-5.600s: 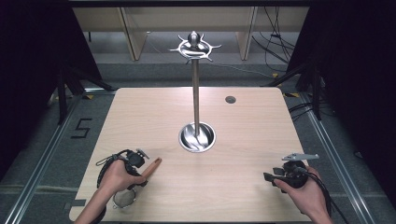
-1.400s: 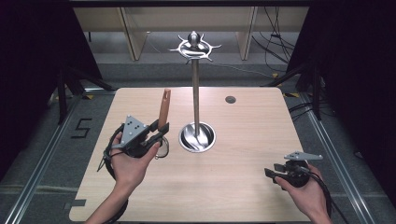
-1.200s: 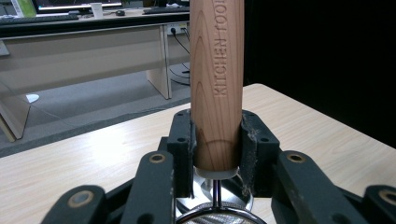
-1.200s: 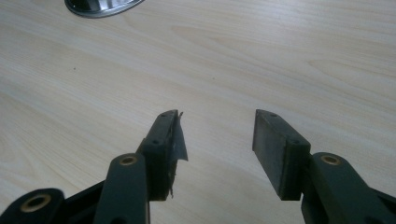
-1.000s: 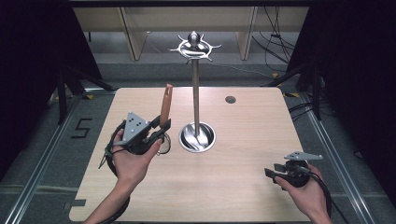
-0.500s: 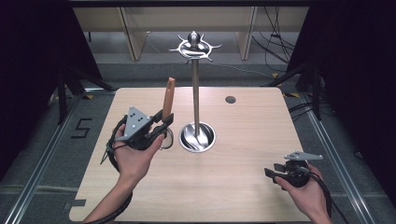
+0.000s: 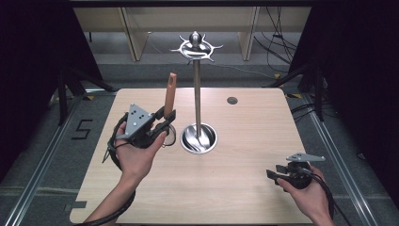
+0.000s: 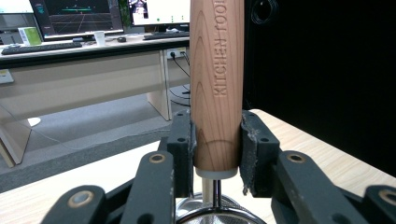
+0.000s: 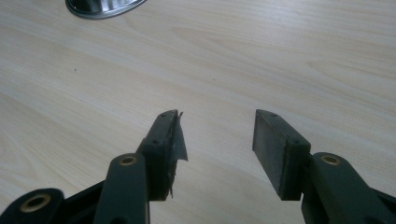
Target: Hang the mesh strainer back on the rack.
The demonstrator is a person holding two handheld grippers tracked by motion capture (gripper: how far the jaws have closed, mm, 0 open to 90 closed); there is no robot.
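The wooden-handled strainer (image 7: 170, 94) is off the table in the high view, clamped in the left gripper (image 7: 165, 118) with its handle pointing up, just left of the steel hanging stand (image 7: 197, 94) whose round base (image 7: 199, 139) sits mid-table and whose hooked crown (image 7: 195, 46) stands well above the handle's tip. The right gripper (image 7: 277, 172) rests low near the table's (image 7: 244, 188) near right corner, well apart from the stand. In the left gripper view the jaws are clenched on the wooden handle (image 8: 217, 84), stamped "KITCHEN TOOL", both pads pressing its lower end just above the metal neck (image 8: 214, 189); the rim of a mesh bowl (image 8: 215, 214) shows below. In the right gripper view the jaws stand released with bare wood between them; the left pad's (image 9: 175, 135) lining looks torn, and the stand's base (image 9: 100, 7) lies at the top edge. If the job is to hang the strainer on the crown, the risk I see lies in the grip sitting so low on a smooth round handle: it could pivot or slide between the pads during a lift. A knock against the pole could also rock the stand, and the free gripper is too far off to steady it.
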